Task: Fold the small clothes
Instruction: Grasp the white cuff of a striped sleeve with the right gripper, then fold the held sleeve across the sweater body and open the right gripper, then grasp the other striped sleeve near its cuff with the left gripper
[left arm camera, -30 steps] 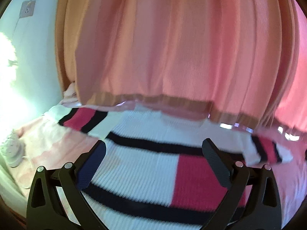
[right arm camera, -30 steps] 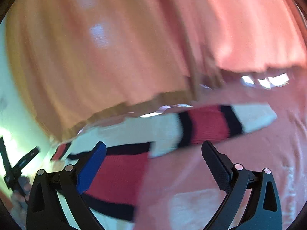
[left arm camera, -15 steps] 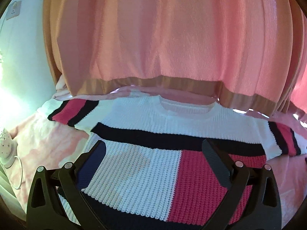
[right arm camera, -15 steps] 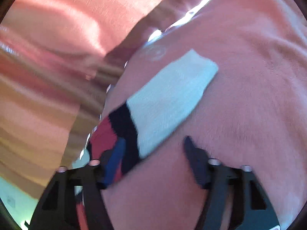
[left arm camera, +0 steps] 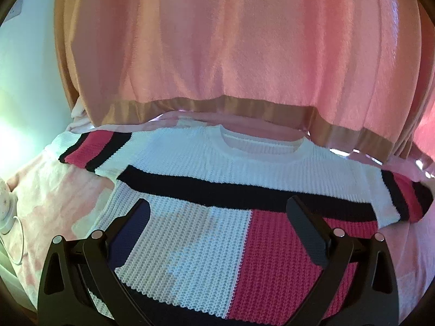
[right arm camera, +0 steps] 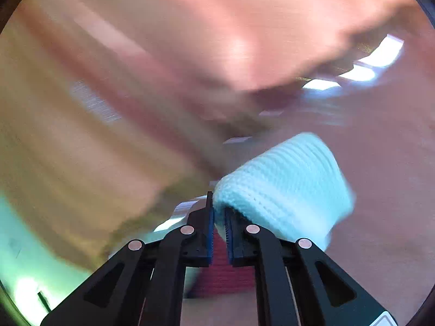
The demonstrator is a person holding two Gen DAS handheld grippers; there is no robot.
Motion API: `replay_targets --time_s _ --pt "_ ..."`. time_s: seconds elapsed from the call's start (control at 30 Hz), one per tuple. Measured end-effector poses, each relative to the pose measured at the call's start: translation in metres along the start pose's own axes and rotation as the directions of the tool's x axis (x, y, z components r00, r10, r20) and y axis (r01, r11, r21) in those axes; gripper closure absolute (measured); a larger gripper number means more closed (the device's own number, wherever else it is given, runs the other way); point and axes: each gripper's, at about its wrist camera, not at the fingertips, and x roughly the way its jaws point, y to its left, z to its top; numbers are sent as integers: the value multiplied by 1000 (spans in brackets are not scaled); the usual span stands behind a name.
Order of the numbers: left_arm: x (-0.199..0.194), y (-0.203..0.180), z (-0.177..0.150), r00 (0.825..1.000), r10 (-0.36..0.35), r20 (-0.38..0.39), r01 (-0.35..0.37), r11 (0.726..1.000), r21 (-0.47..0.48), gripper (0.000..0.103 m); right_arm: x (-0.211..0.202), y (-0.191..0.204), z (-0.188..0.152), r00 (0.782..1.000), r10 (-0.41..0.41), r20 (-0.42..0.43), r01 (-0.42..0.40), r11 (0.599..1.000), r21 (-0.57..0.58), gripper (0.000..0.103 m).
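White, black and pink colour-block knit sweater (left arm camera: 217,190) lies flat, front up, on the pink bedspread (left arm camera: 49,190), neck toward the pink curtain (left arm camera: 231,49). Left tool (left arm camera: 217,225) hovers wide open over its lower body, holding nothing. Right tool (right arm camera: 219,225) is clamped on the sweater's white ribbed sleeve cuff (right arm camera: 285,187), which bunches up just past its tips.

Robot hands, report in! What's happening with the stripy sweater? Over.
Left gripper open over sweater. Right gripper shut on sleeve cuff. Nothing blocking.
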Motion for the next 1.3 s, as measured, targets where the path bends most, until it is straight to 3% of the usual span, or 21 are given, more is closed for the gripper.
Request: replay_targets --time_s 0.07,0.17,0.3,0.33,0.4,0.47,0.53,0.6,0.7,0.8,0.87,0.93,1.03,1.13,1.2,1.23,1.3 --pt "-3 7 5 1000 -3 2 3 1000 -25 5 14 60 -8 993 109 -46 -112 990 -80 95" --pt "-9 21 11 1000 9 23 -7 998 -59 5 49 161 -42 959 230 -166 -262 943 -205 95" --pt "-14 41 17 999 25 46 -22 997 -69 5 106 268 -113 882 336 -331 -427 867 -257 89" --pt "-13 46 18 999 29 43 -26 997 -74 5 115 289 -129 872 334 -358 -442 852 -282 88" --pt "-7 55 21 1000 2 11 -1 997 -79 5 116 321 -153 864 340 -372 -467 816 -340 83" --pt "-1 64 23 999 -32 -19 30 995 -100 5 97 335 -162 872 339 -352 -467 791 -395 63" --pt "4 69 23 997 -57 -42 52 992 -111 5 73 330 -159 906 292 -307 -409 794 -450 55" --pt "16 72 25 992 -85 -88 73 989 -126 5 52 320 -160 948 183 -261 -296 808 -509 51" --pt "39 72 29 978 -139 -156 111 979 -173 5 43 277 -160 976 -3 -218 -122 824 -554 47" --pt "68 71 34 964 -184 -191 138 963 -231 5 37 228 -172 968 -147 -204 6 823 -567 46" --pt "91 66 32 952 -211 -222 147 950 -274 5 45 203 -183 948 -253 -192 89 792 -604 46" --pt "110 58 28 943 -215 -256 140 949 -282 6 59 181 -192 922 -328 -205 127 757 -641 46" --pt "135 46 20 934 -205 -294 121 952 -282 12 73 159 -197 903 -367 -224 143 748 -648 46" --pt "154 38 18 921 -226 -319 131 947 -293 32 89 141 -200 886 -398 -239 167 753 -637 45" --pt "164 37 16 905 -261 -337 150 935 -322 58 95 133 -199 878 -404 -256 178 772 -610 45" --pt "169 38 15 899 -274 -340 155 928 -338 64 97 132 -199 876 -405 -263 181 779 -600 45" --pt "172 40 15 902 -282 -327 162 923 -350 96 104 130 -200 874 -401 -272 176 786 -592 45"
